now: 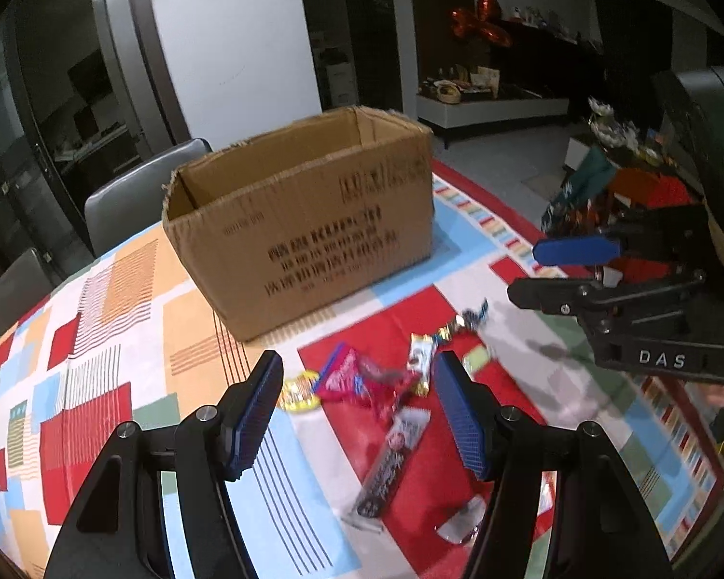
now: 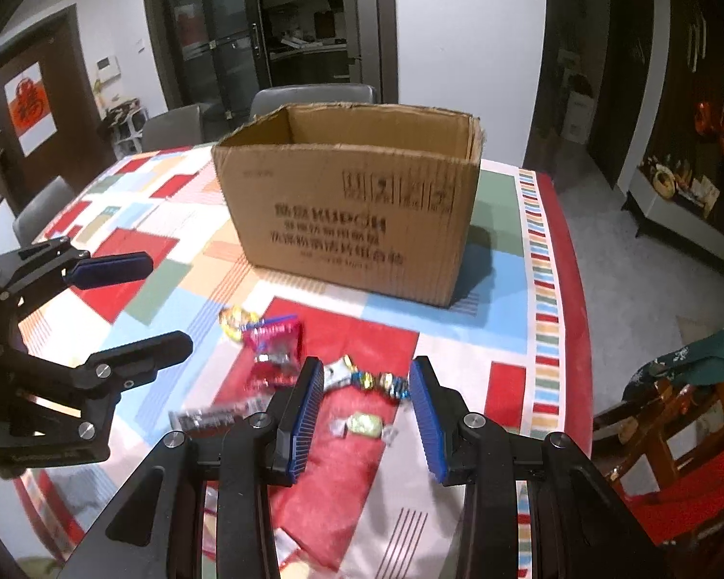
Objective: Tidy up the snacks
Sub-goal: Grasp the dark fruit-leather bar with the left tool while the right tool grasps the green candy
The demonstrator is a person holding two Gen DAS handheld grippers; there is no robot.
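An open cardboard box stands on the patterned tablecloth; it also shows in the right wrist view. Loose snacks lie in front of it: a pink packet, a yellow candy, a dark long wrapper, small wrapped candies. My left gripper is open and empty above the pink packet and long wrapper. My right gripper is open and empty above a green candy and foil candies. The pink packet lies to its left.
Grey chairs stand behind the table. A wooden chair with red cushion and green cloth stands at the table's right. Each gripper shows in the other's view: the right, the left. The table's striped edge runs along the right.
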